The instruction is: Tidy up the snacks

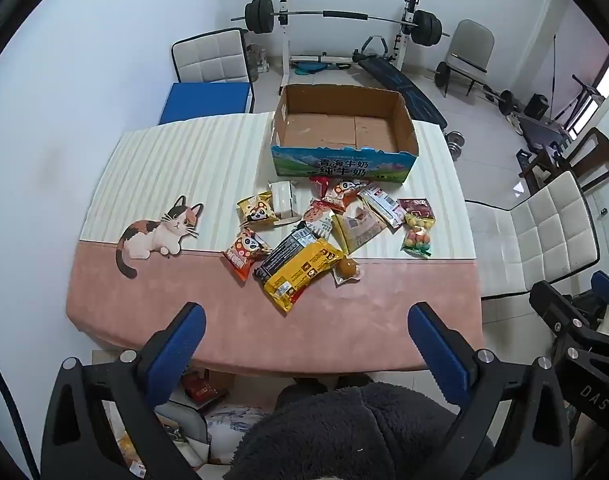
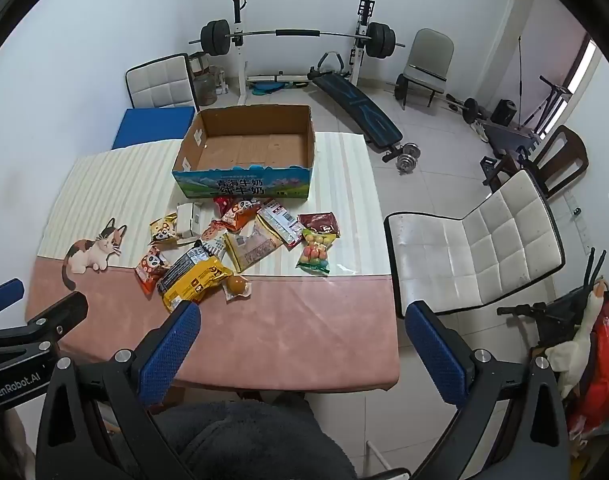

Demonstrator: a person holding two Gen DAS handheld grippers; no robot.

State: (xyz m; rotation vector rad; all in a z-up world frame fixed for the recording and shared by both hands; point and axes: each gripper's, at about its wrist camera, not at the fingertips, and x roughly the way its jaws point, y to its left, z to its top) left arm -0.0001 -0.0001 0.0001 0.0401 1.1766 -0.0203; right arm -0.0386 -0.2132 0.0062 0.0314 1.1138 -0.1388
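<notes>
While nothing is picked up yet, we hold the left gripper and right gripper spread wide and empty at the lower frame, above the pink near edge of the table. Beyond, at centre frame, lies the heap of bright foil snack packets; behind it sits the bare brown cardboard milk box. We judge the next move is reaching for 1 near packet. Only the right view shows a plush duck.
</notes>
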